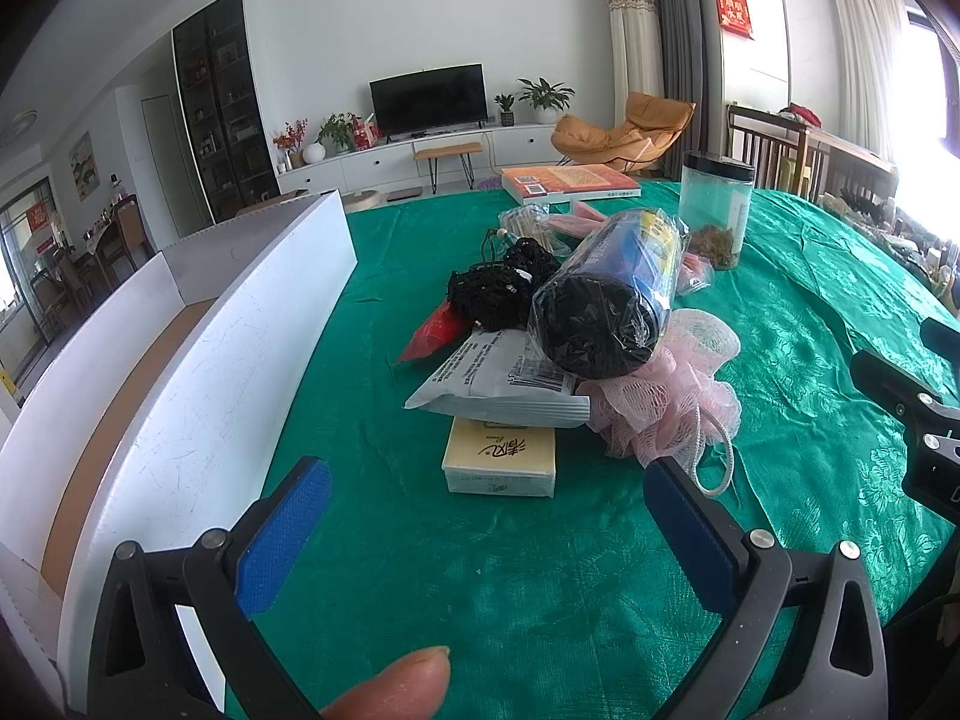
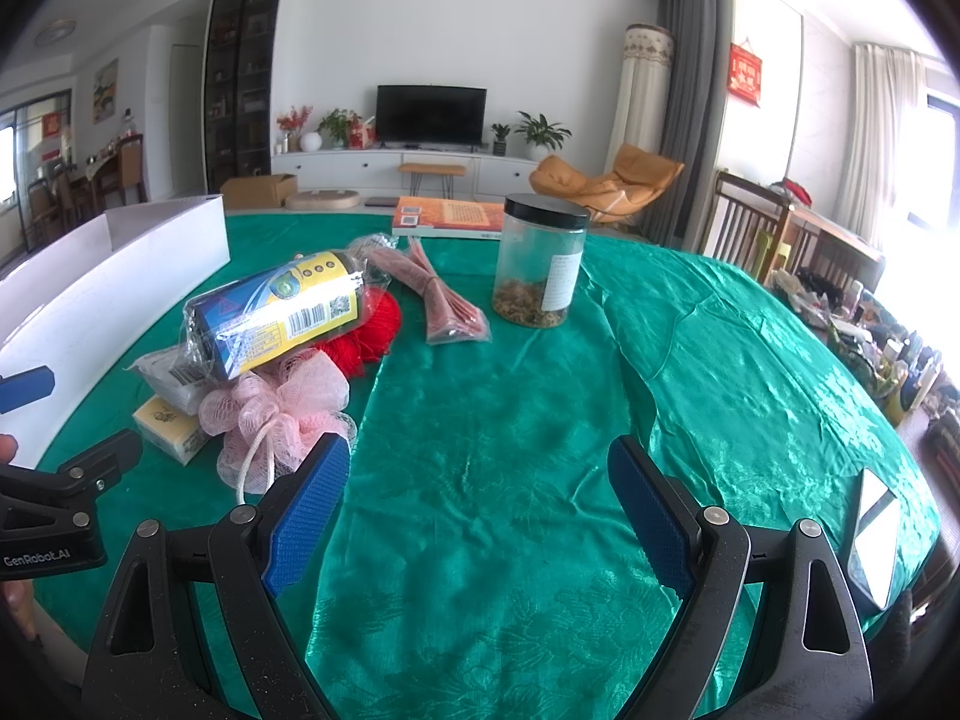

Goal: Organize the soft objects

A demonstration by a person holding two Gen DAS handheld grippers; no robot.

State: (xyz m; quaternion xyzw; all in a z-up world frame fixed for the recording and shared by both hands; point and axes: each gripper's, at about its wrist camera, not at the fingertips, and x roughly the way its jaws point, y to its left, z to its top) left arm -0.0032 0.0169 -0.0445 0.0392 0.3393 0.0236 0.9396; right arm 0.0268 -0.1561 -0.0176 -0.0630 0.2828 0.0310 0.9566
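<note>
A pile of objects lies on the green tablecloth (image 1: 480, 570). It holds a pink mesh bath pouf (image 1: 672, 396) (image 2: 282, 408), a plastic-wrapped roll of black bags (image 1: 606, 294) (image 2: 282, 312), a black knit item (image 1: 498, 288), red yarn (image 2: 366, 330), a grey-white soft packet (image 1: 498, 384) and a yellow tissue pack (image 1: 501, 459) (image 2: 171, 429). My left gripper (image 1: 486, 516) is open and empty, just in front of the tissue pack. My right gripper (image 2: 480, 498) is open and empty, to the right of the pouf.
A long white cardboard box (image 1: 198, 360) (image 2: 108, 276) stands open along the table's left side. A clear jar with a black lid (image 2: 540, 264) (image 1: 714, 210), a book (image 2: 450, 219) and a pink packet (image 2: 444, 300) lie behind the pile. A phone (image 2: 876, 546) lies at the right edge.
</note>
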